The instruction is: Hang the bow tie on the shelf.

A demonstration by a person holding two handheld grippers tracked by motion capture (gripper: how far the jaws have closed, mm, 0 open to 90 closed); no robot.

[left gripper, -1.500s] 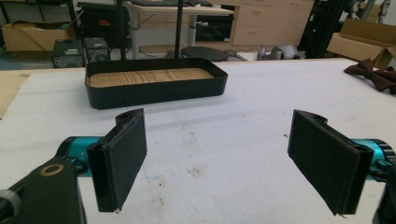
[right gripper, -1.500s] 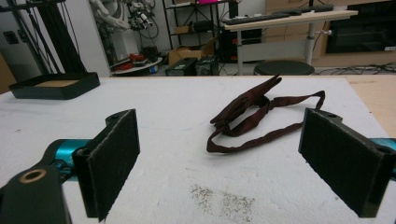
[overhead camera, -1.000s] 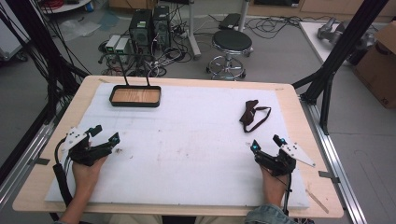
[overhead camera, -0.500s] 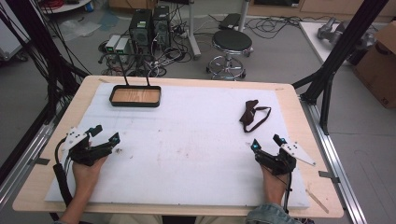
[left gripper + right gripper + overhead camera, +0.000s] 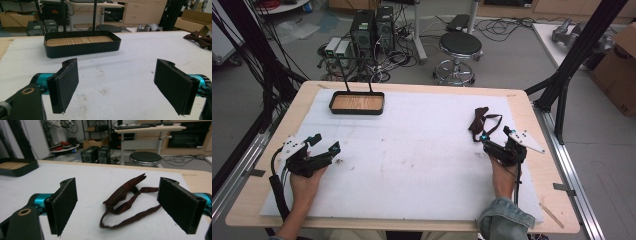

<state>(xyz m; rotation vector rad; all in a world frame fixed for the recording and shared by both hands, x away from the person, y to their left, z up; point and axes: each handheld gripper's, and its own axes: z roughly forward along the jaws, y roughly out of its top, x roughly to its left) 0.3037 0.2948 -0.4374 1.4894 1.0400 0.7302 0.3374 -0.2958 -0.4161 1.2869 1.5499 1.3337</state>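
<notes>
Dark brown bow tie [image 5: 478,121] with looped strap, lying flat, table's right.

even bright overhead light, soft faint shadows, slightly soft high view, no glare

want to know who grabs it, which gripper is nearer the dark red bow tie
Right. The right gripper sits just short of the bow tie, jaws open toward it; the left gripper is far across the table.

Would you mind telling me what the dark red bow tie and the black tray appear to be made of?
The bow tie looks like soft matte fabric: limp strap, creased folds. The tray seems to have thin black walls, metal or plastic, smooth with a slight sheen, around a wood-grain floor, possibly veneer or print.
</notes>
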